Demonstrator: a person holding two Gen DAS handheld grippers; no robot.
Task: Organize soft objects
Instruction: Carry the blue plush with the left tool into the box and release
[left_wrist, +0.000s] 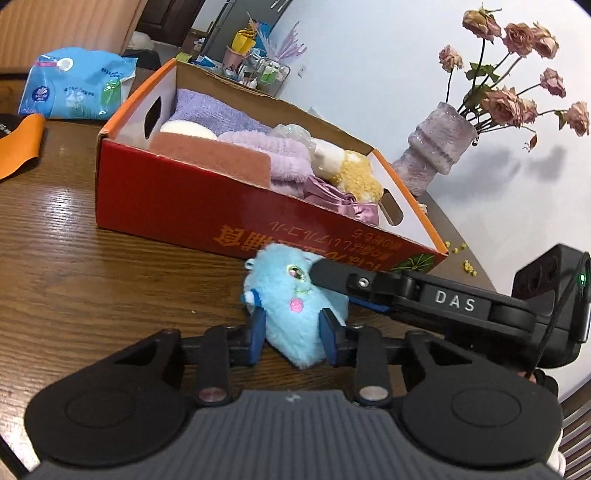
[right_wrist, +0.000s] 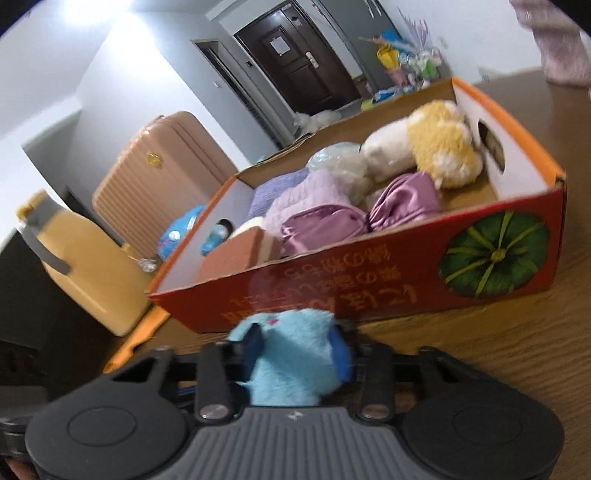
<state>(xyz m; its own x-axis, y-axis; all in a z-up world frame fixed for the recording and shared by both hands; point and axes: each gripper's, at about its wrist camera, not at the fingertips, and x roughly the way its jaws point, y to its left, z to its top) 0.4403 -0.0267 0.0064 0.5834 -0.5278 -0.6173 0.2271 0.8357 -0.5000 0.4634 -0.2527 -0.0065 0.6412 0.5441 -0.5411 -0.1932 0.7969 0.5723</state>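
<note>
A fluffy light-blue plush toy (left_wrist: 295, 306) sits on the wooden table in front of the red cardboard box (left_wrist: 184, 206). My left gripper (left_wrist: 293, 334) has its blue pads on both sides of the toy's lower part. My right gripper (right_wrist: 297, 343) also holds the same blue plush toy (right_wrist: 291, 362) between its pads; its finger (left_wrist: 332, 275) reaches in from the right in the left wrist view. The box (right_wrist: 369, 291) holds purple towels, a pink sponge, purple satin pouches and a yellow-white plush (right_wrist: 439, 147).
A vase of dried roses (left_wrist: 436, 147) stands behind the box's right end. A blue plastic packet (left_wrist: 74, 85) and an orange strip (left_wrist: 22, 144) lie at the table's far left. A beige suitcase (right_wrist: 162, 181) and a yellow chair stand beyond the table.
</note>
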